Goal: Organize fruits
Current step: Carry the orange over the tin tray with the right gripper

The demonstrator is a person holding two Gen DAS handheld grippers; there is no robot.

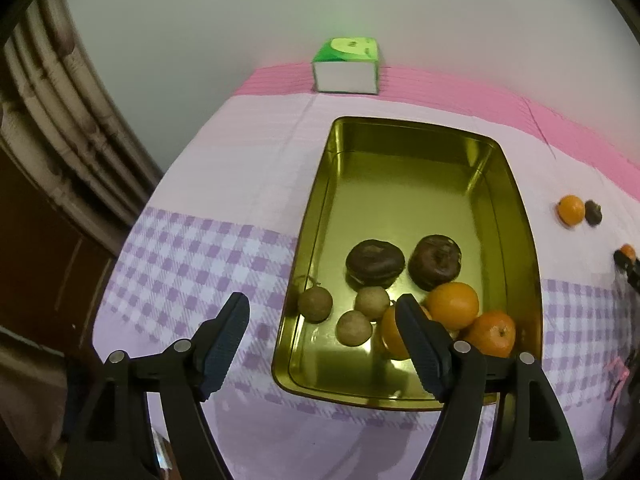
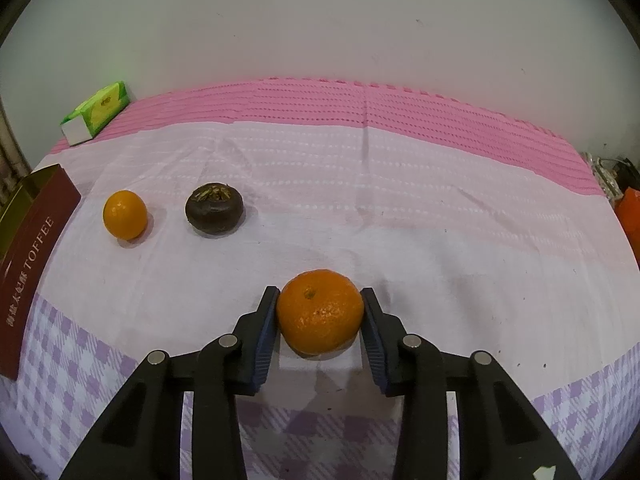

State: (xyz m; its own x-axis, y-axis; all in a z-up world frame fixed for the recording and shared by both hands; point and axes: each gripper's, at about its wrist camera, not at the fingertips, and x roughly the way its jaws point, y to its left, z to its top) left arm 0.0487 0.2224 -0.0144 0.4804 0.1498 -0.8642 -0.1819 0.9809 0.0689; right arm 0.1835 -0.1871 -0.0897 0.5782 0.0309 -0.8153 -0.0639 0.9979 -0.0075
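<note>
A gold tin tray (image 1: 516, 216) holds two dark brown round fruits (image 1: 375, 262), three small tan fruits (image 1: 315, 304) and three oranges (image 1: 453, 305). My left gripper (image 1: 322, 320) is open and empty over the tray's near left corner. In the right wrist view my right gripper (image 2: 320, 316) is shut on an orange (image 2: 320, 318) resting on the cloth. Another orange (image 2: 125, 214) and a dark brown fruit (image 2: 214, 208) lie further left on the cloth. The tray's red side (image 2: 28, 268) shows at the left edge.
A green and white tissue box (image 1: 346, 66) stands at the table's back edge against the wall. The pink and purple checked cloth (image 2: 400, 200) covers the table. A red object (image 2: 630, 216) sits at the far right edge. A wooden door frame (image 1: 60, 140) is on the left.
</note>
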